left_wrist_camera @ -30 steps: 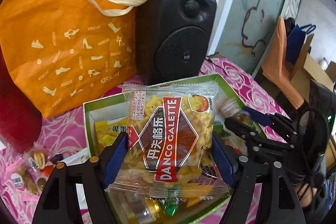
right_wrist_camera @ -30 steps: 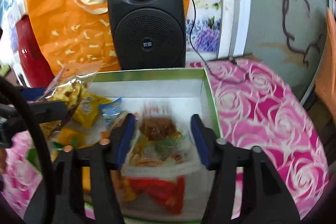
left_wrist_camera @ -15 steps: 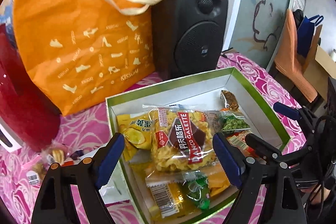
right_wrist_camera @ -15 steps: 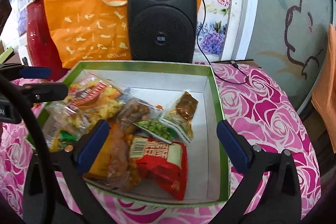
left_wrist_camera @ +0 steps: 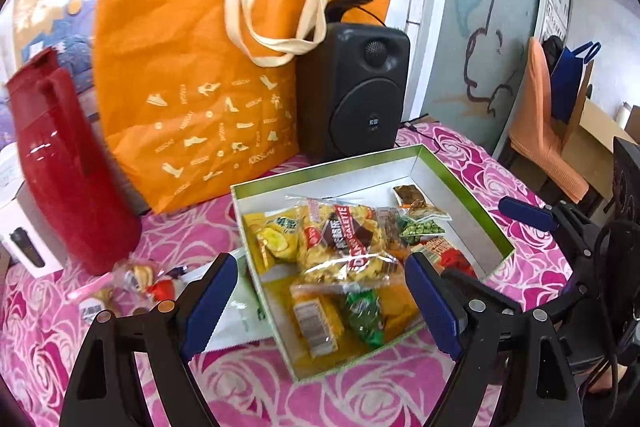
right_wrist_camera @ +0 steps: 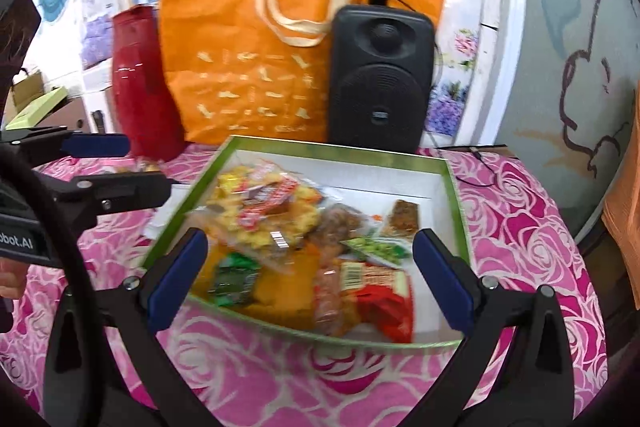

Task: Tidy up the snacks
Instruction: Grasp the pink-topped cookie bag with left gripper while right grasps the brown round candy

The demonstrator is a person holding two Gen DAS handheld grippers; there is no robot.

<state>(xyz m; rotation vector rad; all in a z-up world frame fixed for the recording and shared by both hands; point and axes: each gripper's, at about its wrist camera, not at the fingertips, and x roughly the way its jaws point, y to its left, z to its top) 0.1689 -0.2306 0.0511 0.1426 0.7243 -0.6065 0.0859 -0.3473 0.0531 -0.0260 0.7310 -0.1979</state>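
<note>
Your left gripper [left_wrist_camera: 320, 301] hangs wide open, nothing held; loose sweets [left_wrist_camera: 136, 281] just off its left finger, the snack packets [left_wrist_camera: 344, 247] lying in the green box [left_wrist_camera: 460, 183] straight ahead. Your right gripper [right_wrist_camera: 310, 277] gapes empty too, box [right_wrist_camera: 340, 149] right between its fingers

Snack packets [left_wrist_camera: 344, 243] in green box [left_wrist_camera: 460, 183]
</note>
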